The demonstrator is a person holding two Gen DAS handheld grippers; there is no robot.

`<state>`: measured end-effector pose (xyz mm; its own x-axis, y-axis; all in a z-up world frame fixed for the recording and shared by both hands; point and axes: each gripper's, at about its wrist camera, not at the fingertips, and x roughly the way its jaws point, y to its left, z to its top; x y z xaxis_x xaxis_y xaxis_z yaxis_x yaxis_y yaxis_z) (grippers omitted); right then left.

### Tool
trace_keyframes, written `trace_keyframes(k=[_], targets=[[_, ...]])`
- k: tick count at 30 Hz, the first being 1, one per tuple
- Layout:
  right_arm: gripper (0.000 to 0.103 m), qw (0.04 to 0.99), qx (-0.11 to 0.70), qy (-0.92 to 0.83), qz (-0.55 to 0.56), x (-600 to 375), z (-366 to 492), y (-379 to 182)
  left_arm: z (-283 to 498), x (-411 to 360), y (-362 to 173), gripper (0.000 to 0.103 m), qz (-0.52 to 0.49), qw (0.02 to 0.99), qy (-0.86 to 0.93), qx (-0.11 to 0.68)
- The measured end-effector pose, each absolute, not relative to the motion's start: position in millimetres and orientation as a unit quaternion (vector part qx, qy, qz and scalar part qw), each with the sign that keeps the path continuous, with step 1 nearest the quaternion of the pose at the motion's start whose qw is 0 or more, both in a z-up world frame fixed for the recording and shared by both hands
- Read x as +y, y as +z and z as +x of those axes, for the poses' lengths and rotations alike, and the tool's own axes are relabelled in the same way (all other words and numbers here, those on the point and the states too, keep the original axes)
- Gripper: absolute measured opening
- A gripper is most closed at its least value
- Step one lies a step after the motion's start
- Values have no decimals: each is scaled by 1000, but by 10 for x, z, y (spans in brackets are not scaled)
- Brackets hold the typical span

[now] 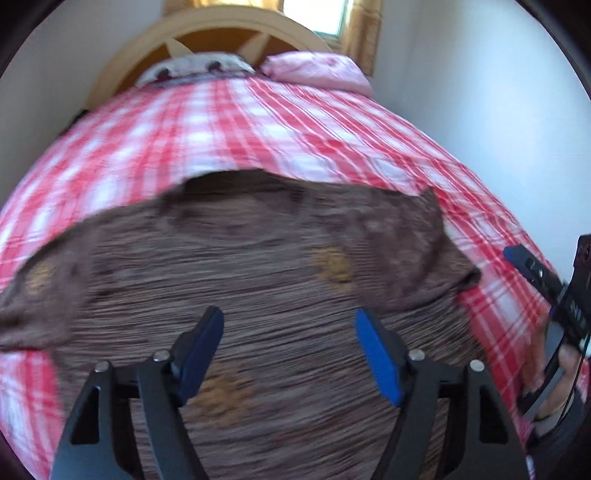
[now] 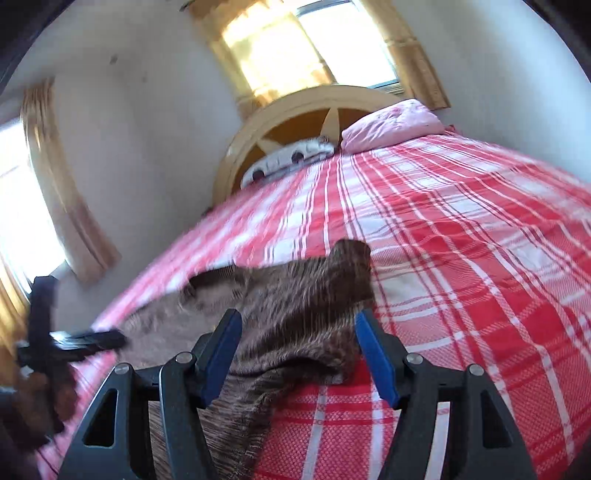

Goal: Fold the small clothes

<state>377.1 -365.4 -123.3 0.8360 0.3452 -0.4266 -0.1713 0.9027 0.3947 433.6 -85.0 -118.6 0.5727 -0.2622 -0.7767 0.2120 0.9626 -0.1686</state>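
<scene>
Brown shirt (image 1: 258,266) lies spread, unfolded, on the bed (image 1: 258,122). Left gripper (image 1: 290,350) and right gripper (image 2: 297,350) both wide, empty. Sleeve (image 2: 347,273) at 12 o'clock; all folds remain.

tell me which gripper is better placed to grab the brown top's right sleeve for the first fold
Right. The right gripper is open directly over the sleeve of the brown top, near its edge. The left gripper, also open, sits over the middle of the garment, farther from that sleeve.

Both wrist views face the headboard (image 1: 207,33), low over the bed (image 2: 480,258).
</scene>
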Motion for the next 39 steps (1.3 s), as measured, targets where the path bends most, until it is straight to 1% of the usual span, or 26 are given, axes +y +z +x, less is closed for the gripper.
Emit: trace_keyframes(k=[1, 2, 4, 5, 9, 15, 16, 17, 18, 19, 24, 29, 39], targets=[[71, 943, 253, 137, 171, -3641, 3772, -1241, 4432, -972, -1238, 65, -38, 879, -145, 453], [71, 943, 254, 137, 166, -3636, 3771, -1260, 4478, -1062, -1269, 64, -40, 875, -148, 460], [71, 943, 261, 133, 158, -3591, 3784, -1313, 4601, -1195, -1358, 51, -51, 866, -153, 474], [71, 942, 263, 134, 159, -3608, 3806, -1308, 4652, -1258, -1411, 49, -61, 859, -157, 483], [71, 938, 267, 125, 183, -3771, 3833, -1359, 4822, -1397, -1596, 49, -91, 842, -163, 506], [71, 935, 269, 110, 202, -3842, 3858, -1389, 4893, -1584, -1567, 49, -93, 849, -175, 490], [71, 936, 269, 109, 200, -3836, 3858, -1383, 4898, -1596, -1563, 42, -89, 852, -172, 487], [72, 936, 269, 109, 199, -3831, 3855, -1382, 4922, -1616, -1572, 32, -85, 854, -169, 485], [72, 936, 269, 109, 197, -3826, 3861, -1382, 4938, -1635, -1584, 7, -85, 852, -173, 487], [72, 936, 270, 108, 197, -3827, 3876, -1387, 4935, -1627, -1597, 9, -91, 846, -180, 493], [72, 935, 273, 107, 199, -3830, 3883, -1396, 4883, -1558, -1495, 8, -95, 858, -177, 472], [72, 935, 272, 107, 200, -3836, 3887, -1401, 4821, -1376, -1255, 8, -91, 873, -168, 448], [72, 935, 273, 106, 202, -3848, 3889, -1415, 4797, -962, -1024, 8, -59, 898, -133, 415]])
